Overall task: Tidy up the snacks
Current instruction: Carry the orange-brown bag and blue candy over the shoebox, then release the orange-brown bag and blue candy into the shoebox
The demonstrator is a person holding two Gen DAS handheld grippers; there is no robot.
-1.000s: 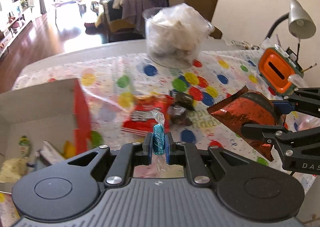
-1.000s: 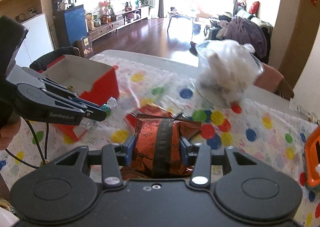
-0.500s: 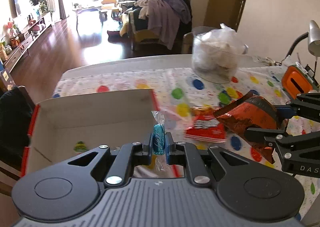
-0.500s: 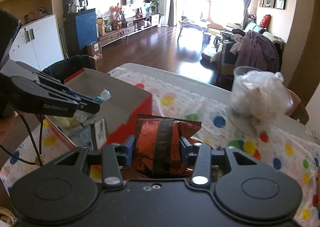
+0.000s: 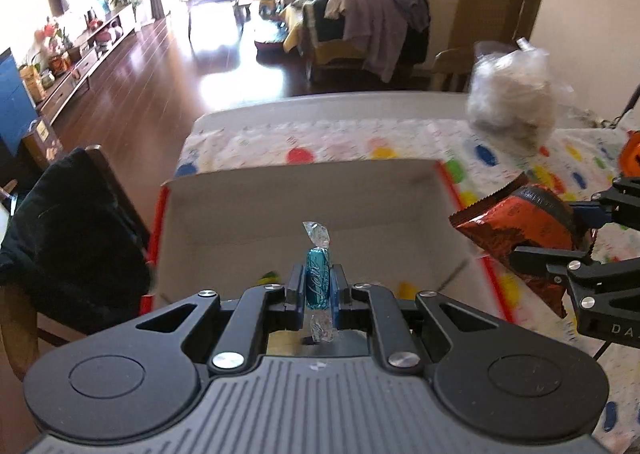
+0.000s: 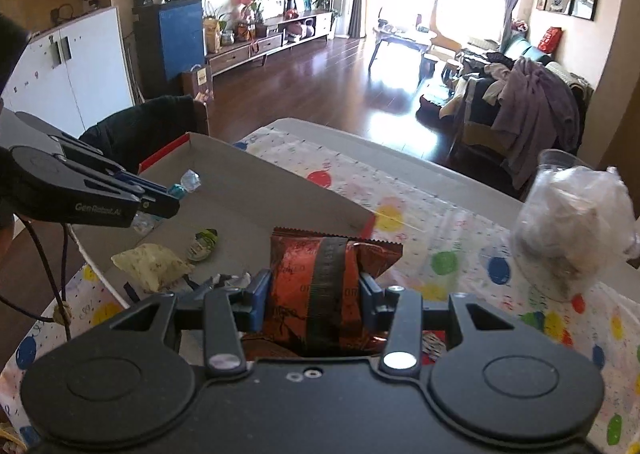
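My left gripper (image 5: 317, 286) is shut on a blue wrapped candy (image 5: 317, 278) and holds it above the open cardboard box (image 5: 304, 198) with red sides. My right gripper (image 6: 316, 290) is shut on an orange-brown foil snack bag (image 6: 320, 274) and holds it by the box's right edge; the bag also shows in the left wrist view (image 5: 520, 230). In the right wrist view the left gripper (image 6: 160, 198) hovers over the box (image 6: 256, 190), which holds a yellow packet (image 6: 152, 266) and a green-white snack (image 6: 202, 244).
The table has a polka-dot cloth (image 6: 440, 230). A clear tub with a white plastic bag (image 6: 572, 214) stands at the back right. A chair with a dark garment (image 5: 68, 230) stands left of the table. An orange object (image 5: 630, 150) is at the far right.
Both grippers have moved left, from over the loose snacks on the cloth to over and beside the box. Each keeps hold of its snack.
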